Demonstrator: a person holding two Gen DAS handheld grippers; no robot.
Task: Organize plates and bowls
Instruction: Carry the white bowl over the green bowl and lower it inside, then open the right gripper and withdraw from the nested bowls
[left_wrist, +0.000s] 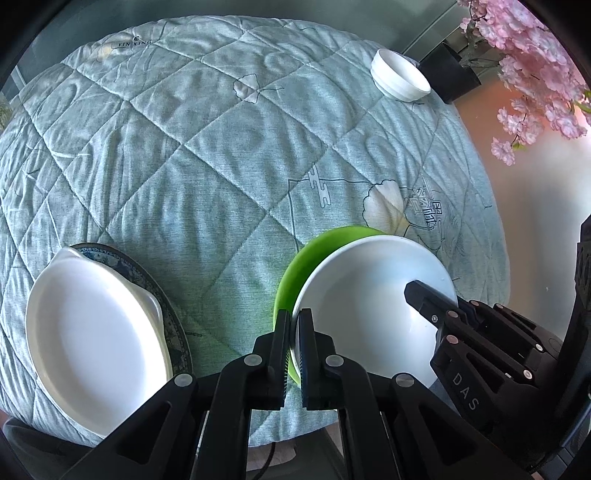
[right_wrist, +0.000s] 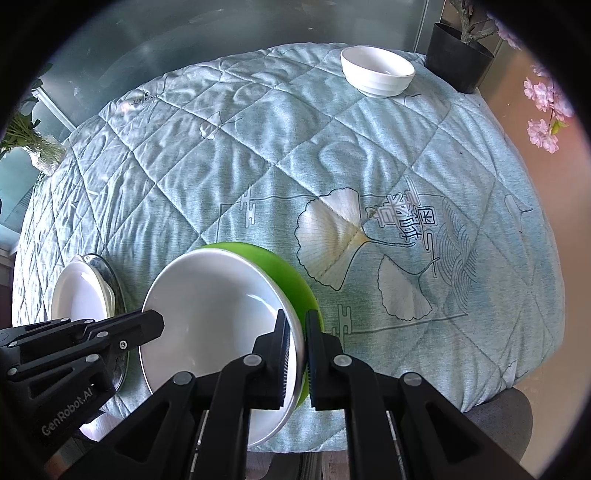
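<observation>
- Gripping the green bowl (left_wrist: 291, 266) from both sides: left hand-held gripper (left_wrist: 294, 332) is clenched on its left rim, right hand-held gripper (right_wrist: 295, 332) is clenched on its right rim, one finger inside and one outside in each case.
- Bowl condition: green outside, glossy white inside, empty, tilted with its opening toward the cameras; whether its base touches the quilted cloth (left_wrist: 207, 155) on the table cannot be told.
- Step judged in hand: carrying or positioning this bowl near the front edge of the table.
- Next move, as a judgement: keep both grips level and matched so the smooth rim does not slip, then bring it to the other bowl.
- Left, just apart: white dish (left_wrist: 92, 332) stacked on a patterned plate (left_wrist: 173, 325).
- Far right corner: small white bowl (right_wrist: 376, 72), upright, beside a black flowerpot (right_wrist: 458, 59).
</observation>
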